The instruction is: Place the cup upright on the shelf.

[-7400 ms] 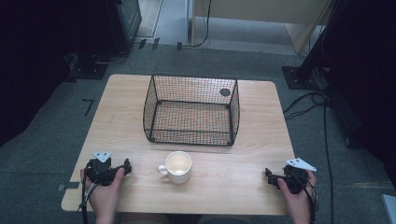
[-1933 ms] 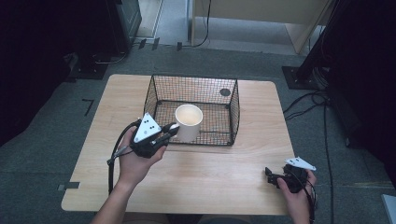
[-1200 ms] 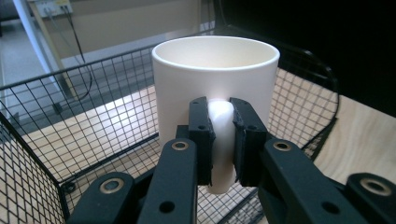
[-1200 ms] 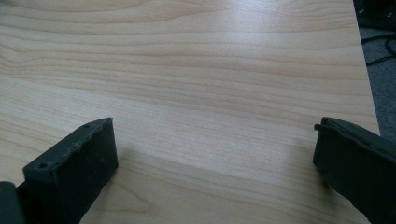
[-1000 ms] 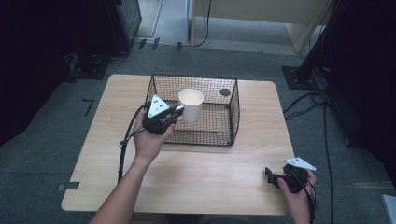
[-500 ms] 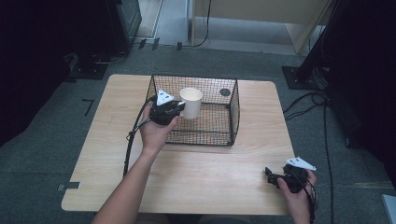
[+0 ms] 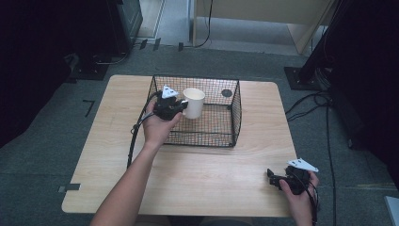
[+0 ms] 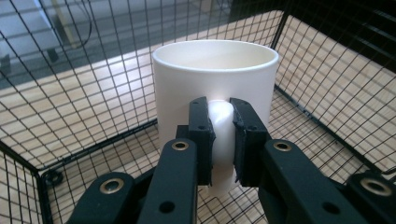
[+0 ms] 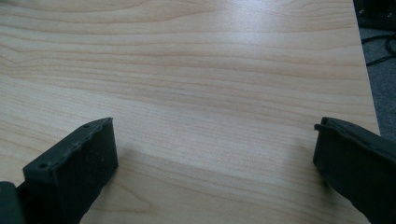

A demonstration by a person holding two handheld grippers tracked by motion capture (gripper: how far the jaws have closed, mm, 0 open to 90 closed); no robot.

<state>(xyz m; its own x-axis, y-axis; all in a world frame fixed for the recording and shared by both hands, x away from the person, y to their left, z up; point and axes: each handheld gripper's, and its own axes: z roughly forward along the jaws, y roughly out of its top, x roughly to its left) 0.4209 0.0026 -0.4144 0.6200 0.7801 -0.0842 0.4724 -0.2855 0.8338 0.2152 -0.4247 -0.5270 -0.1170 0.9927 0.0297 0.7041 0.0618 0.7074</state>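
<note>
A light wooden table (image 7: 197, 179) with rounded corners is seen from above, standing on a grey carpeted floor (image 7: 44, 155). Its grain is shown close up in the right gripper view (image 9: 210, 93). A small dark round mark (image 7: 226, 93) is seen on the tabletop towards the far edge. Black cables (image 7: 324, 122) are trailed across the floor to the right of the table, beside a dark stand base (image 7: 301, 77). Two short dark tape marks (image 7: 88, 106) are stuck on the carpet to the left. Behind the table, a pale wooden cabinet (image 7: 268, 19) is set against the far side.
</note>
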